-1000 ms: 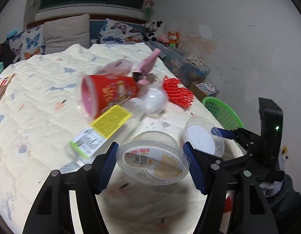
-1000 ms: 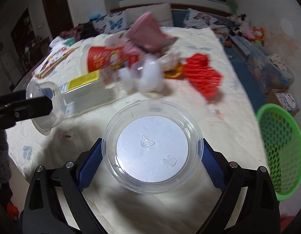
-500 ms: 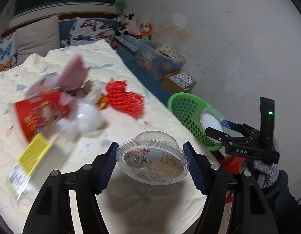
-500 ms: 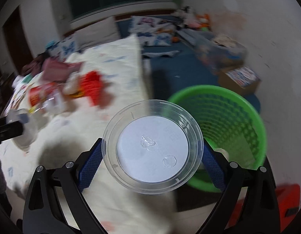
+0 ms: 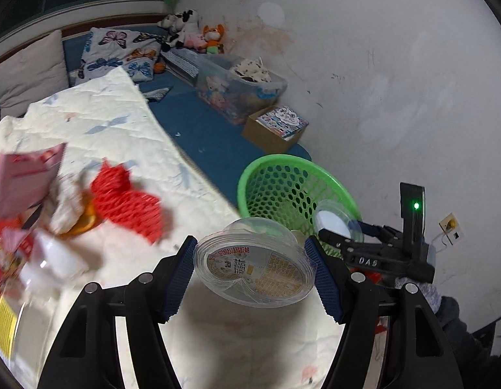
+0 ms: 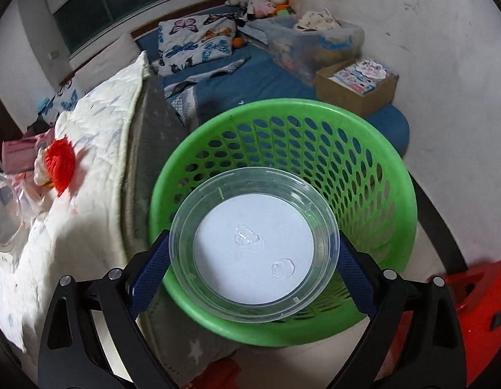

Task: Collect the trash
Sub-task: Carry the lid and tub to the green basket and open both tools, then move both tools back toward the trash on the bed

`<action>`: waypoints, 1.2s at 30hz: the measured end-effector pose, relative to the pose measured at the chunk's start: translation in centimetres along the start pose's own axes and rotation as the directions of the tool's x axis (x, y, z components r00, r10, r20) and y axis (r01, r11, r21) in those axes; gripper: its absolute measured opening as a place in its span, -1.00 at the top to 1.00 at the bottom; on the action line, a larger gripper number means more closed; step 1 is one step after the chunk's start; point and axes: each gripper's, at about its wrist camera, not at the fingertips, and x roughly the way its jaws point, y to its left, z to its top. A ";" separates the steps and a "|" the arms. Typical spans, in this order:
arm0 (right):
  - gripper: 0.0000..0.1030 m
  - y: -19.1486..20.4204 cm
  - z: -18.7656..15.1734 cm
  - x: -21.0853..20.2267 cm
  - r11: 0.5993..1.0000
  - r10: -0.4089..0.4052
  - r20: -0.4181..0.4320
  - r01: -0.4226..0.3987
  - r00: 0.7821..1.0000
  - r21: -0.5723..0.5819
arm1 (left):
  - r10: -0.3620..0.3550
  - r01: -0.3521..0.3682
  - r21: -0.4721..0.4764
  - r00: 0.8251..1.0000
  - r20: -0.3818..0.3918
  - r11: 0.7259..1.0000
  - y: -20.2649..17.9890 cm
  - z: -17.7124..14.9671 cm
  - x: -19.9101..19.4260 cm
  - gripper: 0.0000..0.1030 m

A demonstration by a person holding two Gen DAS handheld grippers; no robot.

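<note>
Two grippers, two plastic lids

The right gripper (image 6: 253, 259) squeezes a clear lid (image 6: 253, 253) over the green basket (image 6: 373, 149); the left gripper (image 5: 255, 272) squeezes a printed lid (image 5: 255, 265), maybe over the bed's (image 5: 127, 149) edge.

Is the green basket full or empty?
Looks empty: through the green basket only its holed walls show; the clear lid hides its bottom.

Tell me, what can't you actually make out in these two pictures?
- Basket bottom, right wrist view: the clear lid in the right gripper covers it.
- Trash pile on the quilt, left wrist view: motion blur.
- Labelled container in the left gripper: print too small to read.
</note>
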 end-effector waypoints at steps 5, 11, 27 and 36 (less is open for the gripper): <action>-0.88 -1.0 -0.1 0.5 1.000 0.017 0.000 -0.017 1.000 0.023 | -0.017 0.017 0.019 1.000 -0.025 1.000 -1.5 1.8 2.6 -0.27; -0.88 -1.8 -0.5 -0.7 1.000 -0.001 0.032 0.000 0.999 0.030 | -0.046 0.049 0.043 0.997 -0.054 0.998 -3.6 3.6 5.7 -0.27; -0.88 -3.3 -3.1 -5.6 0.999 -0.038 0.109 0.034 0.993 0.040 | -0.067 0.079 0.079 0.988 -0.139 0.994 -7.8 5.2 12.6 -0.28; -0.88 -3.0 -3.8 -5.9 0.998 -0.032 0.103 0.027 0.994 0.053 | -0.083 0.092 0.059 0.986 -0.144 0.994 -7.2 4.7 13.2 -0.48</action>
